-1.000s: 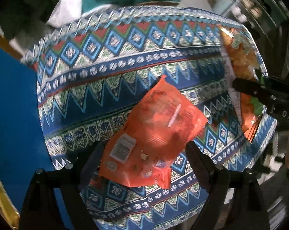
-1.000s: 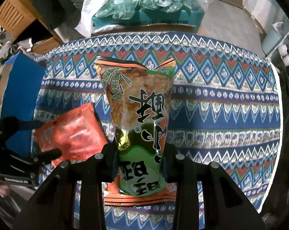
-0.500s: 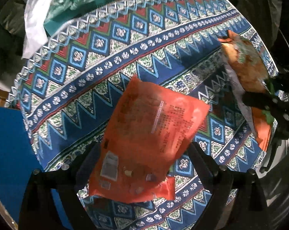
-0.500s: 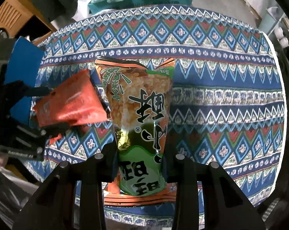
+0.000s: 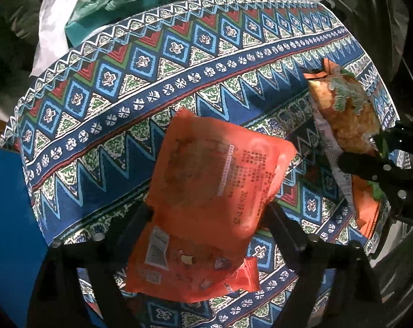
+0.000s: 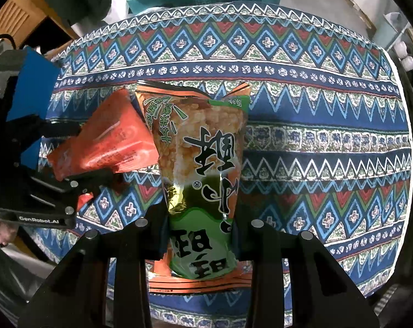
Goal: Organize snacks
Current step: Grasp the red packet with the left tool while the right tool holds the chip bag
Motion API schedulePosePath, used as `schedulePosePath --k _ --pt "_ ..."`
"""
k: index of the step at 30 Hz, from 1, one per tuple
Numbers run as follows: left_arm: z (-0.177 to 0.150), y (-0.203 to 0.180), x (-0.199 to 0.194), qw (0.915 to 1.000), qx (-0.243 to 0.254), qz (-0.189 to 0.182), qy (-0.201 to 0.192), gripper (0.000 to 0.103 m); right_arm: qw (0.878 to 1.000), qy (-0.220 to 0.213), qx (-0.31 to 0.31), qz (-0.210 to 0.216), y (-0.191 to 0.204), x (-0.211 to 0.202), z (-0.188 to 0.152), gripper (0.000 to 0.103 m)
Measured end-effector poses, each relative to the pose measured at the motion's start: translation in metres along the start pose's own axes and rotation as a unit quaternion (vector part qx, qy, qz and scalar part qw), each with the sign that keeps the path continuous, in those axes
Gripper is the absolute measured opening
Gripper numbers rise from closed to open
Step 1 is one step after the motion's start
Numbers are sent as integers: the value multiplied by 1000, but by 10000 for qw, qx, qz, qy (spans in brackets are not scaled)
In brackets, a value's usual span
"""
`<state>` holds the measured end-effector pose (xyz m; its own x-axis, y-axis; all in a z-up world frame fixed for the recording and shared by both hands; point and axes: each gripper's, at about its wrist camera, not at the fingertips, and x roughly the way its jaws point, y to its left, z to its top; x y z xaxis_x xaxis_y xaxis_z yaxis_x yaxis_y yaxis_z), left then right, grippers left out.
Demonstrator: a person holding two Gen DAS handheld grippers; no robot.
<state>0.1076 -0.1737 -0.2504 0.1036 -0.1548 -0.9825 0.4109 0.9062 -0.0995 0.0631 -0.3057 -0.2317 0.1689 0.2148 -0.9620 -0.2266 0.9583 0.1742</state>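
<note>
An orange snack bag [image 5: 206,191] hangs tilted over the patterned tablecloth [image 5: 179,54], its back label up. My left gripper [image 5: 206,213] has it between its fingers; the jaws are closing and both pads touch its sides. In the right wrist view the same orange bag [image 6: 105,142] sits in the left gripper [image 6: 83,153], just left of the green and orange rice cracker bag [image 6: 203,158]. My right gripper [image 6: 199,218] is shut on that bag's lower part and holds it upright over the tablecloth [image 6: 316,109]. The left wrist view shows the cracker bag [image 5: 346,114] in the right gripper [image 5: 376,147] at the right edge.
A teal box [image 5: 151,8] with crumpled green plastic and a white plastic bag [image 5: 56,27] lie beyond the table's far edge. A blue box [image 5: 6,218] stands at the left side. Wooden furniture [image 6: 15,13] is at the back left. A hand [image 6: 1,232] grips the left tool.
The left gripper with the orange bag has moved toward the cracker bag and rolled a little; the two bags now sit side by side. The right gripper's grip is unchanged.
</note>
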Motion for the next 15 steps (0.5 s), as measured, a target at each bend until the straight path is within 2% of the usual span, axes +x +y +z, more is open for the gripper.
schedulePosePath --k 2,3,5,7,10,13,15 --pt "-5 2 -6 9999 -128 -95 -44 70 10000 -6 -15 8 3 2 3 33" --pt "-7 -1 -10 9997 -188 -111 -69 67 10000 -16 -25 12 5 2 4 33" --pt "-6 -1 -17 9992 -308 -235 -127 54 10000 -30 -46 18 6 2 5 33" --pt "-12 6 -27 9982 -457 -345 -151 44 10000 -48 -70 30 10 2 7 33" --pt "-17 12 -30 9966 -693 -418 -175 42 9999 -89 -100 43 15 0 10 33" --pt "-26 23 -32 9964 -722 -407 -186 42 9998 -127 -123 43 18 -1 12 33" --pt "-31 21 -35 9968 -686 -376 -140 47 9998 -136 -133 46 18 -1 12 33"
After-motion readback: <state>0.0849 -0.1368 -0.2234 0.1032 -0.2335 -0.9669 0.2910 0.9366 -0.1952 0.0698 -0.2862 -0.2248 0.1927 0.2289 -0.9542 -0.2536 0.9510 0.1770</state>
